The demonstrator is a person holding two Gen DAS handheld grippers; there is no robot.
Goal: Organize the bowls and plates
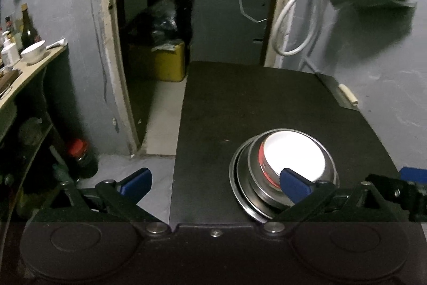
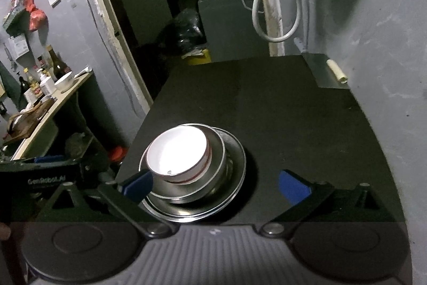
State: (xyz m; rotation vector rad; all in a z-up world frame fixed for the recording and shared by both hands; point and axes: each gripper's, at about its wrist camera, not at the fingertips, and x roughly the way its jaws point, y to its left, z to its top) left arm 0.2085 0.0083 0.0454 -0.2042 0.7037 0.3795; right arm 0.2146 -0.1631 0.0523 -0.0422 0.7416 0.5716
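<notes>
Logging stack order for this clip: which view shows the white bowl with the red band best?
The right wrist view: the white bowl shows its whole rim and banded side, nested in the steel bowl on the steel plate. In the left wrist view, a blue finger covers its near edge.

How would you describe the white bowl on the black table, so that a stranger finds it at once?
Find the black table near the grey wall. On it stands one stack: a metal plate at the bottom, a metal bowl on that, and the white bowl on top. It is the only white piece there, with a red band outside.
</notes>
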